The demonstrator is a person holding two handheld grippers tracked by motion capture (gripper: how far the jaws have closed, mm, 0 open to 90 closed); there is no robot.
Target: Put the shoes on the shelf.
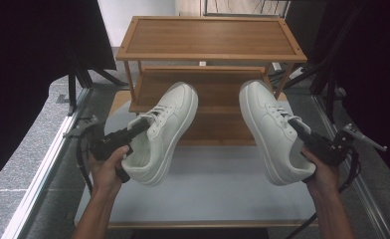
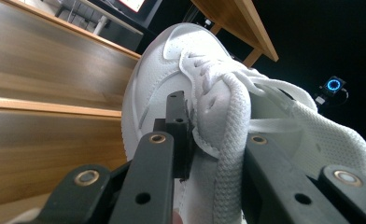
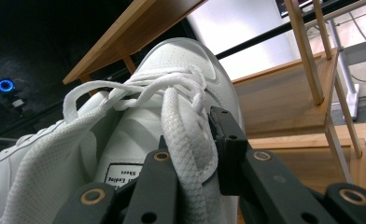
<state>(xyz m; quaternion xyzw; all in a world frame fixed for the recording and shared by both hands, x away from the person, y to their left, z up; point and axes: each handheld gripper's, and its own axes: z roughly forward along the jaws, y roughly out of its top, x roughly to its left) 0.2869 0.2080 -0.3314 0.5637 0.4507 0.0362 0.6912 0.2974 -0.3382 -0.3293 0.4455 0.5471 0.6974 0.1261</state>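
Nearest the camera in the high view, two forearms enter from the bottom edge. The left hand (image 1: pixel 106 167) holds the left tongs (image 1: pixel 144 124); the right hand (image 1: pixel 322 172) holds the right tongs (image 1: pixel 295 124).

Left white sneaker (image 1: pixel 163 132): lifted clear of the bench, toe pointing away and up toward the shelf unit, sole tilted to the person's left. The left tongs reach into its opening from behind. In the left gripper view the left tongs (image 2: pixel 208 140) are clamped on the sneaker's (image 2: pixel 172 70) lace-and-tongue section, one jaw outside on the upper, the other inside the collar.

Right white sneaker (image 1: pixel 275 132): also held in the air, toe away, leaning toward the person's right. In the right gripper view the right tongs (image 3: pixel 193 161) are closed on the tongue and laces of that sneaker (image 3: pixel 181 60); a printed label shows on the tongue's inner face.

The two sneakers are well apart, side by side.

Below them: pale grey bench (image 1: pixel 218 184) with a wooden front edge.

Beyond: wooden shelf unit (image 1: pixel 210 37), tiered, standing at the bench's far end. Dark curtains (image 1: pixel 24 59) on both sides; grey floor (image 1: pixel 34 139).
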